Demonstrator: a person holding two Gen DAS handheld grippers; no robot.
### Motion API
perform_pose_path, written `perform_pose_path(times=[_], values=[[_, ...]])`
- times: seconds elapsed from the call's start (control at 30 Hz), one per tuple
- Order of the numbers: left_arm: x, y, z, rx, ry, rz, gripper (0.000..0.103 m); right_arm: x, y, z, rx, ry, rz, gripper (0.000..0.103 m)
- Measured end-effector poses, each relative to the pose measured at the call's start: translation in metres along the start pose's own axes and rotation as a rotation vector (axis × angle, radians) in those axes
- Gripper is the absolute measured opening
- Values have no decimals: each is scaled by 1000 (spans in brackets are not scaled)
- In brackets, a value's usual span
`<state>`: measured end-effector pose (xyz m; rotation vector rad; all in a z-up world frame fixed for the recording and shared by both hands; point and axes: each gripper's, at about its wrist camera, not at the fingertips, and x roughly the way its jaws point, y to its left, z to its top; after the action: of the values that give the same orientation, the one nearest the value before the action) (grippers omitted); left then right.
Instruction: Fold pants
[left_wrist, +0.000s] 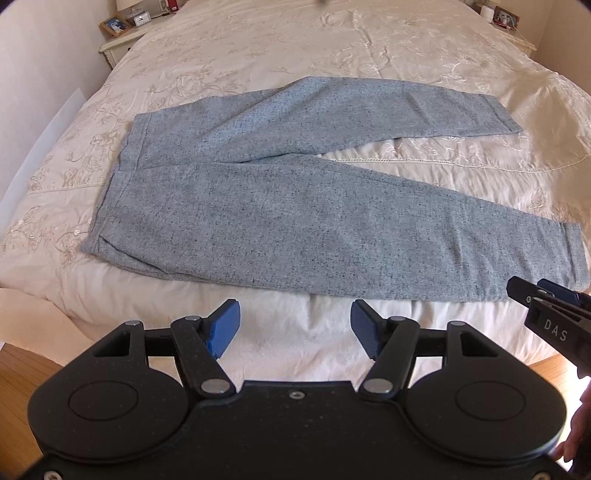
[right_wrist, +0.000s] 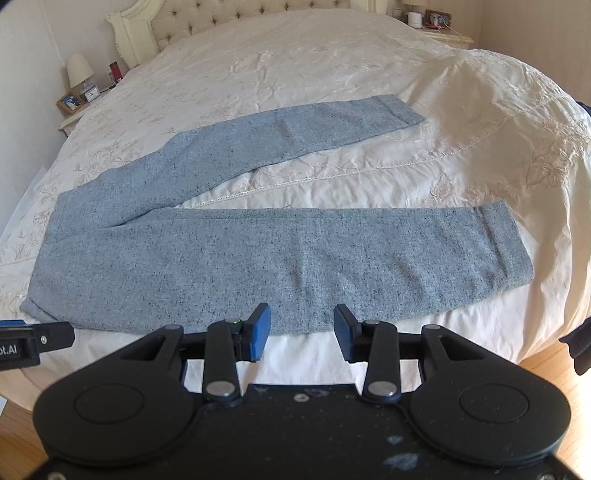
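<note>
The pants (left_wrist: 295, 192) lie flat on the bed (left_wrist: 332, 44), ahead of both grippers, waistband toward the left gripper's side and the two legs running off to the right, splayed in a narrow V with bedspread showing between them. Nothing is folded yet, by the look of it; the spread-out layout seems meant to give clean edges to grab.

The left gripper (left_wrist: 293, 328) hangs just short of the near edge of the pants, its blue pads spread wide with nothing between them. The right gripper (right_wrist: 301, 332) hangs likewise over the near leg's lower edge, pads apart and empty. Each shows at the edge of the other's view, so they sit side by side, probably ready to pinch the near leg and carry it over the far one.

The bed wears a cream embroidered spread, soft and a little rumpled, which may let cloth drag. Beyond it are a tufted headboard (right_wrist: 207, 18), a nightstand (right_wrist: 74, 114) with a lamp (right_wrist: 78, 70) and a framed photo (right_wrist: 69, 101), and wood floor (right_wrist: 554, 365) below.
</note>
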<state>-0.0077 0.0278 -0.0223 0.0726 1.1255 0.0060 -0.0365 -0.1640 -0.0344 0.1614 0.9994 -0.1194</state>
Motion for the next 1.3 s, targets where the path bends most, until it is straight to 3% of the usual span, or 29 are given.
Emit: perform_pose_path(times=[0.2, 0.3, 0.5, 0.7, 0.9, 1.03, 1.2, 1.3], values=[[16, 16, 24, -35, 12, 33, 66, 27, 15, 16, -31, 85, 57, 41], [35, 22, 42, -30, 17, 13, 66, 48, 21, 30, -32, 163, 51, 41], [85, 13, 80, 58, 56, -64, 62, 95, 27, 56, 5, 214, 24, 40], [124, -14, 109, 221, 67, -159, 62, 125, 1, 71, 61, 222, -131, 40], [153, -56, 121, 331, 48, -222, 62, 118, -78, 85, 199, 142, -266, 41], [167, -85, 109, 368, 84, -251, 62, 135, -98, 96, 149, 177, -169, 42], [195, -126, 86, 463, 96, -240, 62, 178, -96, 77, -3, 352, 16, 34], [217, -143, 86, 467, 77, -171, 64, 198, -110, 71, -115, 375, -30, 31]])
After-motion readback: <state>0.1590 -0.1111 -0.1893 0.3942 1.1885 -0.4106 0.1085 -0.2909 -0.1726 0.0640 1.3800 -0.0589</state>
